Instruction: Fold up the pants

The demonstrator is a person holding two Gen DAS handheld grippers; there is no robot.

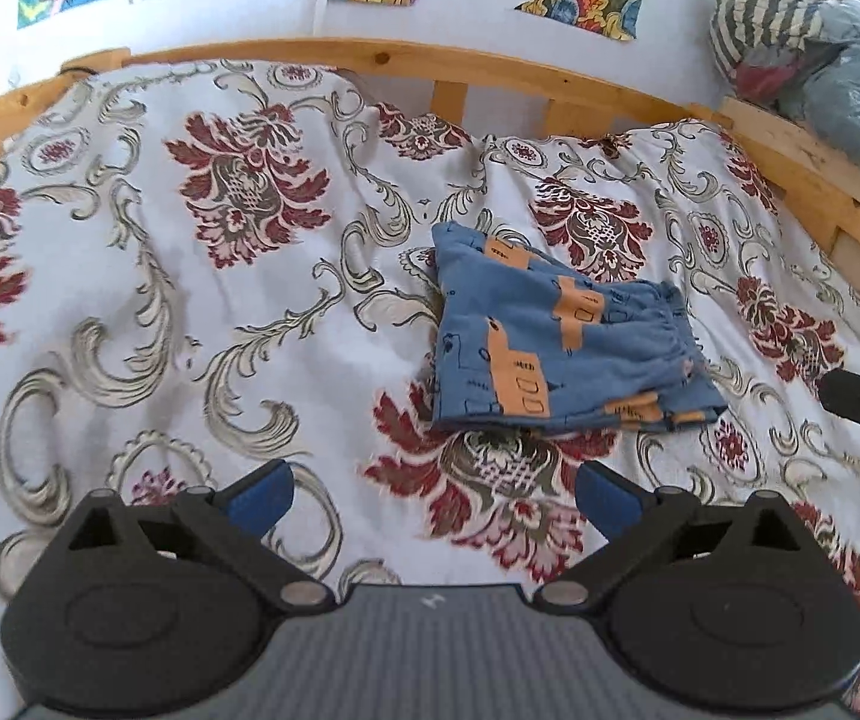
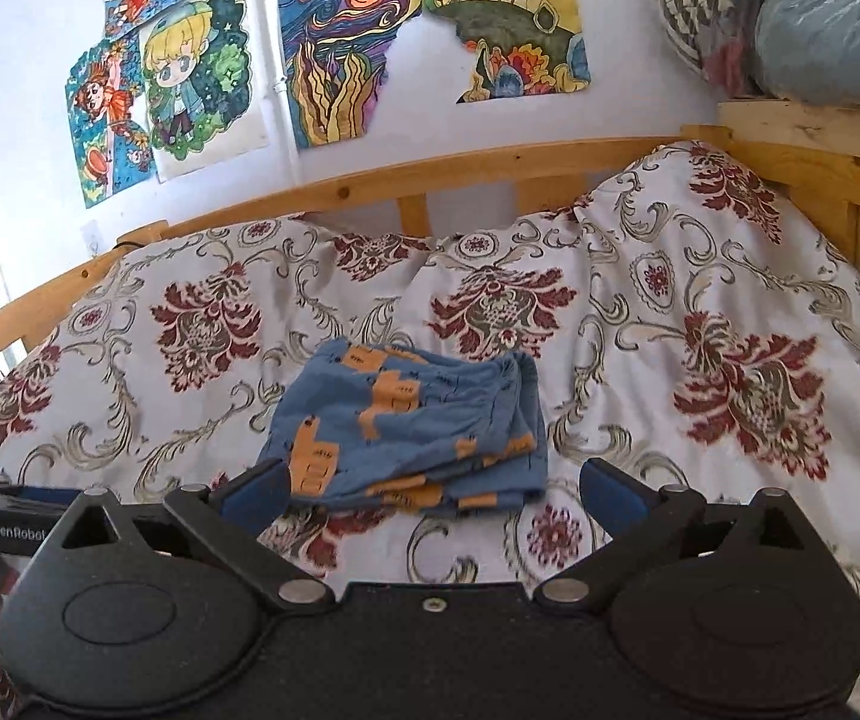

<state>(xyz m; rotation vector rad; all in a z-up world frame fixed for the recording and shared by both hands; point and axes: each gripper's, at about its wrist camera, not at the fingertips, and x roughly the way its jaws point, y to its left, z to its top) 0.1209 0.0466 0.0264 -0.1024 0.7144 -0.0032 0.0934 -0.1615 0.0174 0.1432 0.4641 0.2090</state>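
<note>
The pants (image 1: 568, 336) are lying folded into a compact stack on the bed (image 1: 189, 276), toward its right half, with the long axis running roughly across the bed and the gathered waistband facing right. The left tool (image 1: 433, 495) and the right tool (image 2: 433, 492) are both standing with jaws fully apart, gripping nothing, just short of the pants.

Each black tool (image 1: 434, 495) (image 2: 434, 495) has blue finger pads (image 1: 261, 495), silver pivot screws and round housings.
</note>
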